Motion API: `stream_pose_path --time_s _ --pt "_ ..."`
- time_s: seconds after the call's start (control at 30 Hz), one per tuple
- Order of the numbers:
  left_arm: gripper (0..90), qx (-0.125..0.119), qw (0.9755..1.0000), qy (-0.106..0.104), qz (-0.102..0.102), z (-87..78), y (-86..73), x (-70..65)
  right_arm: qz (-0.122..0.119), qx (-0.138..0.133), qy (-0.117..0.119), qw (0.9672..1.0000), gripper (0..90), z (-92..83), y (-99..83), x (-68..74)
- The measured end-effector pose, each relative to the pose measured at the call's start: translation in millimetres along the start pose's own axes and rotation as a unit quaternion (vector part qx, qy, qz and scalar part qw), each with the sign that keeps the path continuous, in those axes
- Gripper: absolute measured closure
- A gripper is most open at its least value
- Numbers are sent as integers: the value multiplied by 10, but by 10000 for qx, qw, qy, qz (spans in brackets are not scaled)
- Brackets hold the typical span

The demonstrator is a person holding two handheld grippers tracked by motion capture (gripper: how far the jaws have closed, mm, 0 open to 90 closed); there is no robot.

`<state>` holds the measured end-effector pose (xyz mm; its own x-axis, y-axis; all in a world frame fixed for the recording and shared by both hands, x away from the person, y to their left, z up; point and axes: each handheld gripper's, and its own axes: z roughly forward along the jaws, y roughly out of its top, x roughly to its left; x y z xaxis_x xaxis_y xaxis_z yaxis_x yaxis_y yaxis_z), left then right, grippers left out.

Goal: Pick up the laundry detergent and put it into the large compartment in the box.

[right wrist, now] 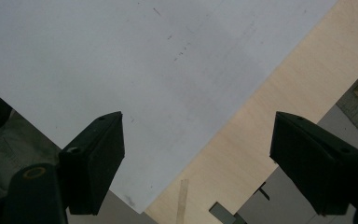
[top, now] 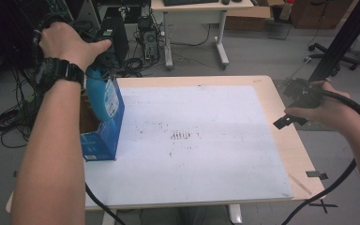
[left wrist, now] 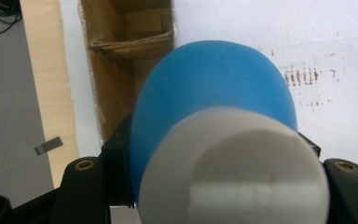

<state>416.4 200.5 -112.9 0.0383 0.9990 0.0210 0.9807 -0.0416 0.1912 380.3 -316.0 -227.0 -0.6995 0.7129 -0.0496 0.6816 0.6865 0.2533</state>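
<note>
My left gripper point(left wrist: 214, 186) is clamped on a blue bulb point(left wrist: 209, 88) with a white, blurred end point(left wrist: 235, 172) that sits nearest the camera in the left gripper view; the black jaws press against the bulb from either side at the bottom of that frame. Past the bulb, in the upper middle of that view, I look down into the open brown inside of a cardboard box point(left wrist: 130, 37), with the white sheet point(left wrist: 270, 28) to the right of it and a strip of pale wooden table point(left wrist: 42, 56) to the left. In the high view the left gripper point(top: 104, 63) is under my left hand point(top: 68, 42) in the upper left of the frame, the blue bulb point(top: 98, 96) hangs below it just at the open top of the blue box point(top: 101, 140), and the box stands upright on the left edge of the white sheet point(top: 192, 140). My right gripper point(right wrist: 196, 158) has its jaws spread wide with nothing between them; through the gap I see the corner of the white sheet and the wooden table edge point(right wrist: 261, 121) running diagonally. In the high view that right gripper point(top: 293, 117) is at the right edge of the frame, over the table's right border, well apart from the box.
</note>
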Motion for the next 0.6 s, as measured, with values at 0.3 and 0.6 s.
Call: stream_pose_path --time_s 0.3,0.6 --pt "376 -41 9999 70 -134 -35 -17 127 15 21 -5 10000 176 8 5 -5" --pt "376 -50 9996 137 -253 -52 -34 249 20 35 -5 10000 176 14 7 -5"
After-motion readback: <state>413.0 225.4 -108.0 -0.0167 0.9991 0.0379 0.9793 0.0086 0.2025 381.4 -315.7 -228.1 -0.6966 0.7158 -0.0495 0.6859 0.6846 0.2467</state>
